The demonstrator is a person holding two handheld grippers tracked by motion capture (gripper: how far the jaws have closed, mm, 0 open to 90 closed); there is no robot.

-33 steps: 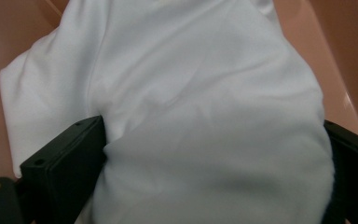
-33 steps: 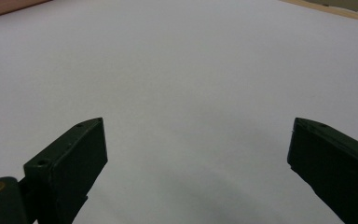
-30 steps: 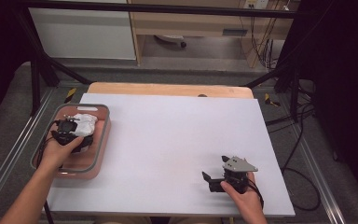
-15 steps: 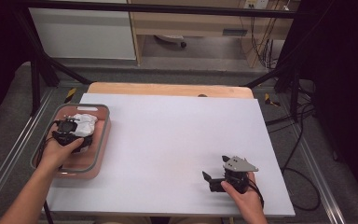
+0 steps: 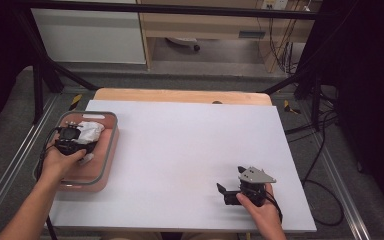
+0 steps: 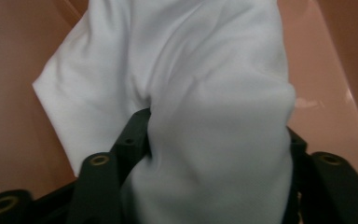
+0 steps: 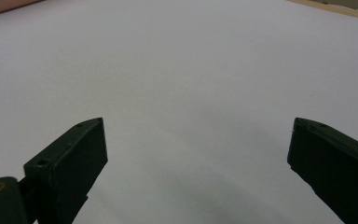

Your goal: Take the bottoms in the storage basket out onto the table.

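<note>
Left hand-held gripper (image 5: 77,137) has just closed on white cloth (image 6: 177,93) inside the walled pink bin (image 5: 111,145).

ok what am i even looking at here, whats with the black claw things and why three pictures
A person sits at a white table holding a hand-held gripper in each hand: a two-jaw clamp with a camera on it. The high view looks down from above; the other two look along each gripper's jaws. The left hand-held gripper is inside a pink tray with a grey rim, and its jaws have just been closing on a white cloth, which bunches between them. The right hand-held gripper rests near the table's front right, jaws wide apart, nothing between them.
</note>
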